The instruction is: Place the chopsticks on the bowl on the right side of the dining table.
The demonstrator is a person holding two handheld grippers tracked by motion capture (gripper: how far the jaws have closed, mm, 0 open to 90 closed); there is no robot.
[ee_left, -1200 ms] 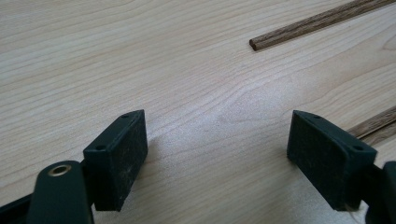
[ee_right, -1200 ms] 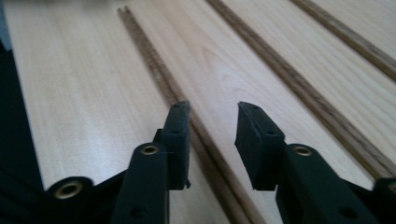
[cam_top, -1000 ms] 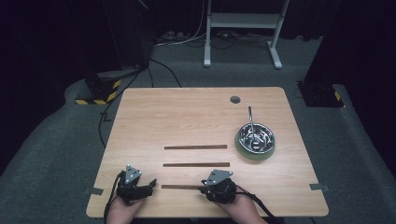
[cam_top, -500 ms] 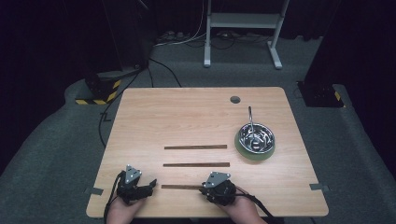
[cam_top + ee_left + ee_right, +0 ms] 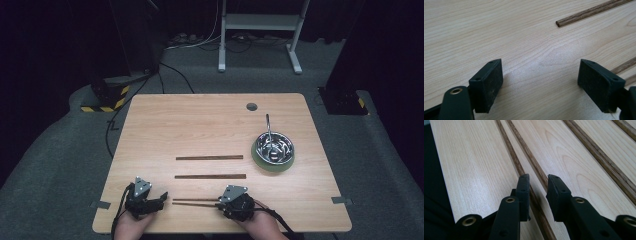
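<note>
Four wooden chopsticks lay on the bench (image 5: 210, 120) in the high view: one single stick (image 5: 209, 157) near the middle of the frame, another single stick (image 5: 210, 176) just below it, and a close pair (image 5: 195, 202) lower still, near the bottom edge. The right tongs (image 5: 220, 204) sat at the right end of that pair, held low over the bench by a hand at the bottom of the frame. In the right gripper view the right tongs (image 5: 537, 192) stood narrow, their jaws either side of the pair of chopsticks (image 5: 524, 162), which ran away toward the upper left of that frame; a small gap showed between the pads and the wood, so whether they pressed on the sticks could not be told. The left tongs (image 5: 162, 197) rested in the lower left of the high view, just beside the pair's left tips. In the left gripper view the left tongs (image 5: 540, 82) stood wide with bare bench between the jaws, and one chopstick end (image 5: 560, 23) showed in the upper right. A metal bowl (image 5: 273, 148) on a green base sat at the right of the high view, well apart from both tongs.
</note>
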